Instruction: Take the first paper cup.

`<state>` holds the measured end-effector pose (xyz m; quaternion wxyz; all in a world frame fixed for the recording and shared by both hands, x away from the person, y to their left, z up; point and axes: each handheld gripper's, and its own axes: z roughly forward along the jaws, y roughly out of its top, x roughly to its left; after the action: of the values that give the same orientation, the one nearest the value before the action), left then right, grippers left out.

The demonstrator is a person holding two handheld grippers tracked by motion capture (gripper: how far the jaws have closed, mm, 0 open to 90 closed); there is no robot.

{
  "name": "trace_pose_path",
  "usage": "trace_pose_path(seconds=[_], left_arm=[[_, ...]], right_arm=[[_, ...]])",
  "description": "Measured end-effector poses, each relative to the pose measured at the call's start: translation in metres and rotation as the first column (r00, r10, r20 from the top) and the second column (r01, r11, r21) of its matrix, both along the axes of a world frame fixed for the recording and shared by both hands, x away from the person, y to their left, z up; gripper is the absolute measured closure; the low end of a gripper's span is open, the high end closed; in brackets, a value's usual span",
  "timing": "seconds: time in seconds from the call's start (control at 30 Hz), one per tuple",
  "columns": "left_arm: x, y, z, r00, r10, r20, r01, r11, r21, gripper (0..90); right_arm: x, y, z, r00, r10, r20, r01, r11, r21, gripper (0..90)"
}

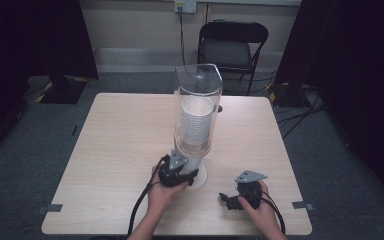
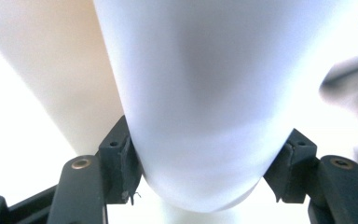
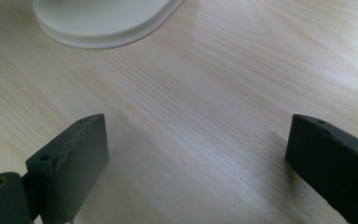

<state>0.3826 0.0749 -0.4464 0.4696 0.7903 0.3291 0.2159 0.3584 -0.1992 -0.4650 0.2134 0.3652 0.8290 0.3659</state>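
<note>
My left gripper (image 1: 180, 172) clamped the bottom cup (image 2: 205, 154) under the dispenser (image 1: 198, 100); pulling crookedly risked tipping it toward twelve o'clock, right gripper (image 1: 230, 199) idling wide on the counter (image 1: 120, 150).

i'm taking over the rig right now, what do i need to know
Left gripper: shut on the bottom white cup under the clear cup dispenser, pads on both its sides.
Right gripper: open, holding nothing, low over the table to the right of the dispenser's white base.
Done: cup gripped.
Left: cup not yet out of the dispenser; the rest of the stack sits inside the tube.
</note>
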Motion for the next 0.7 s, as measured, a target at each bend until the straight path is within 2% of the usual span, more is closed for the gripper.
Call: trace_pose_path(seconds=[0.07,0.13,0.17,0.23,0.33,0.37,0.43,0.5,0.53,0.63,0.7], left_arm=[[-0.002,0.002,-0.001,0.9999,-0.003,-0.015,0.003,0.9999,-0.013,36.8],[-0.003,0.008,0.003,0.9997,-0.018,-0.019,0.018,0.9995,0.025,36.6],[-0.004,0.012,0.003,0.9995,-0.021,-0.023,0.022,0.9994,0.027,36.5],[-0.004,0.018,0.001,0.9975,-0.029,-0.064,0.03,0.9991,0.029,36.3],[-0.006,0.023,-0.005,0.9966,-0.031,-0.077,0.034,0.9985,0.042,36.2],[-0.007,0.025,-0.006,0.9967,-0.028,-0.076,0.033,0.9976,0.061,36.2],[-0.009,0.028,-0.009,0.9965,-0.024,-0.08,0.028,0.9985,0.047,36.1],[-0.008,0.034,-0.009,0.9971,-0.015,-0.075,0.02,0.9978,0.063,36.1],[-0.008,0.038,-0.01,0.9972,-0.008,-0.074,0.012,0.9984,0.055,36.0],[-0.006,0.051,-0.013,0.9956,0.011,-0.093,-0.004,0.9972,0.074,35.8],[-0.004,0.059,-0.015,0.9964,0.02,-0.083,-0.012,0.9956,0.093,35.7]], right_arm=[[0.0,0.0,0.0,1.0,-0.001,-0.001,0.001,1.0,0.001,5.2],[0.0,0.0,0.0,1.0,0.001,-0.002,-0.001,1.0,0.001,5.1],[0.0,0.0,0.0,1.0,0.003,-0.001,-0.003,1.0,0.0,5.1],[0.0,0.0,0.0,1.0,0.005,-0.002,-0.005,1.0,0.002,5.1],[0.001,0.0,0.0,1.0,0.008,-0.002,-0.008,1.0,0.001,5.1],[0.001,0.0,0.0,1.0,0.008,-0.002,-0.008,1.0,0.001,5.1],[0.001,0.0,0.0,1.0,0.008,-0.002,-0.008,1.0,0.001,5.1],[0.001,0.0,0.0,1.0,0.007,-0.001,-0.007,1.0,0.001,5.1],[0.0,0.0,0.0,1.0,0.007,-0.002,-0.007,1.0,0.001,5.1],[0.0,0.0,0.0,1.0,0.007,-0.002,-0.007,1.0,0.002,5.1],[0.001,0.0,0.0,1.0,0.007,-0.001,-0.007,1.0,0.002,5.1]])
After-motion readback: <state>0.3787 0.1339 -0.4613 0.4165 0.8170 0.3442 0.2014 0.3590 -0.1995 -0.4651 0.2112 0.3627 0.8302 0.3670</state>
